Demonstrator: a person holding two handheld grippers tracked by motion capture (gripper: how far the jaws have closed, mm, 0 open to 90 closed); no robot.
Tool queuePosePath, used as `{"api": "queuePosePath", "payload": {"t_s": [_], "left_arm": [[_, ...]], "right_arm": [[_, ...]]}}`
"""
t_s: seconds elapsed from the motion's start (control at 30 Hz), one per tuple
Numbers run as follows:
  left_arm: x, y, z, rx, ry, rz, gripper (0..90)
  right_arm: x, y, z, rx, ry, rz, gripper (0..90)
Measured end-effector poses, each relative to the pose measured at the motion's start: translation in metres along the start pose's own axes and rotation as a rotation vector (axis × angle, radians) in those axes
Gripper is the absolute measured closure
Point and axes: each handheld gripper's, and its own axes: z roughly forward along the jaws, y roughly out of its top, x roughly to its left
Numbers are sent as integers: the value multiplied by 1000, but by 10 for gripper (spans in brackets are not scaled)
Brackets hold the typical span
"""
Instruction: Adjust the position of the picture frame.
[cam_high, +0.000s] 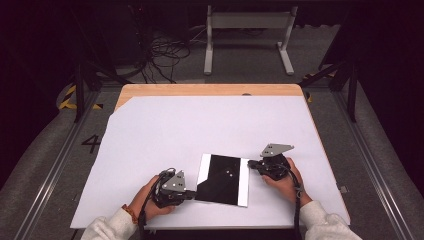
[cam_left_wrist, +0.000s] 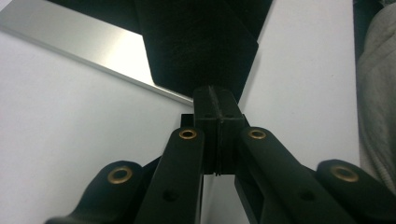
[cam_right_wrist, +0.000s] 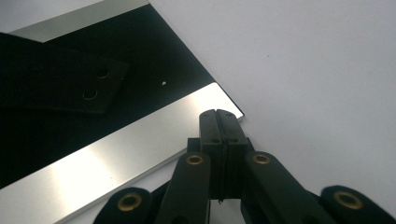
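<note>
A flat black plate with silvery strips along two edges (cam_high: 243, 182) lies on the white sheet near the front. A black strap with two holes (cam_right_wrist: 51, 79) rests across it, its near end (cam_high: 206, 189) reaching over the left strip. My left gripper (cam_high: 193, 194) is shut, and the strap (cam_left_wrist: 201, 42) narrows right into its tips (cam_left_wrist: 215, 95). My right gripper (cam_high: 251, 163) is shut too, with its tips (cam_right_wrist: 219, 116) resting at the corner of the plate's silvery strip (cam_right_wrist: 116, 158). A hand holds each gripper.
The white sheet (cam_high: 200, 125) covers most of a wooden table (cam_high: 210, 90). Beyond the far edge are floor cables (cam_high: 165, 52) and a white frame (cam_high: 247, 22). A grey sleeve (cam_left_wrist: 376, 93) lies to the side in the left gripper view.
</note>
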Motion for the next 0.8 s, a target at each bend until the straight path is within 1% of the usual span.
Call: {"api": "queuePosePath", "payload": {"t_s": [0.1, 0.17, 0.23, 0.27, 0.3, 0.33, 0.4, 0.43, 0.47, 0.53, 0.57, 0.63, 0.7, 0.73, 0.8], "left_arm": [[-3, 4, 4, -1, -14, 9, 900], [-7, 9, 6, 12, -4, 30, 900], [-8, 11, 8, 11, -6, 30, 900], [-8, 12, 10, 9, -9, 40, 900], [-9, 13, 12, 4, -15, 28, 900], [-9, 14, 13, -2, -23, 29, 900], [-11, 18, 16, 0, -26, 39, 900], [-12, 20, 18, 4, -29, 39, 900], [-12, 22, 20, 1, -29, 49, 900], [-14, 25, 24, -4, -33, 49, 900], [-14, 25, 24, -4, -33, 49, 899], [-15, 30, 29, -12, -43, 44, 899], [-17, 35, 33, -13, -39, 60, 899], [-18, 37, 36, -16, -42, 48, 900], [-18, 42, 40, -18, -43, 55, 900]], "right_arm": [[-3, 6, 5, 7, -16, -4, 900], [-6, 9, 8, 5, -18, 1, 900], [-8, 10, 10, 5, -16, 6, 900], [-10, 12, 12, 5, -18, 9, 900], [-11, 14, 14, 7, -26, 6, 900], [-12, 15, 15, 9, -33, 2, 900], [-13, 18, 18, 8, -43, 0, 900], [-15, 19, 20, 7, -43, 6, 900], [-16, 20, 21, 8, -43, 1, 900], [-17, 21, 22, 9, -43, 1, 900], [-17, 21, 22, 9, -43, 1, 900], [-16, 22, 22, 14, -54, -8, 900], [-16, 22, 22, 13, -57, -6, 900], [-16, 22, 21, 14, -59, -8, 900], [-17, 21, 20, 12, -66, 8, 900]]}}
